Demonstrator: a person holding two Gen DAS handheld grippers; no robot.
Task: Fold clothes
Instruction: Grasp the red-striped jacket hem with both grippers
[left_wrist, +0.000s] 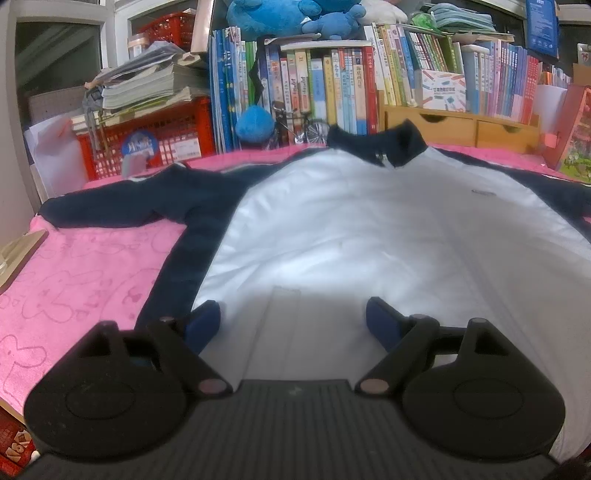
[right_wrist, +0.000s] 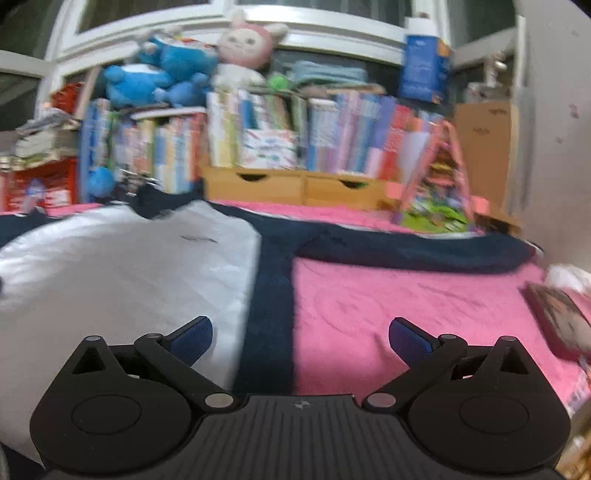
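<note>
The jacket (left_wrist: 369, 229) has a white body with navy sleeves, side panels and collar. Under it lies a pink towel (left_wrist: 81, 280) printed with faint bunny outlines. Both tongs (left_wrist: 293, 321) (right_wrist: 301, 338) are black with blue fingertip pads (right_wrist: 194, 338).

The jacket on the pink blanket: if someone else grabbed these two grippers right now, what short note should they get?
Left gripper: open, empty, over the jacket's white front near the hem.
Right gripper: open, empty, over the jacket's navy side edge and the pink blanket.
Jacket: flat, face up, collar toward the books, both sleeves spread outward.
Done: spread out only; no fold visible.
Left: probably fold the sleeves in, then the body.
</note>
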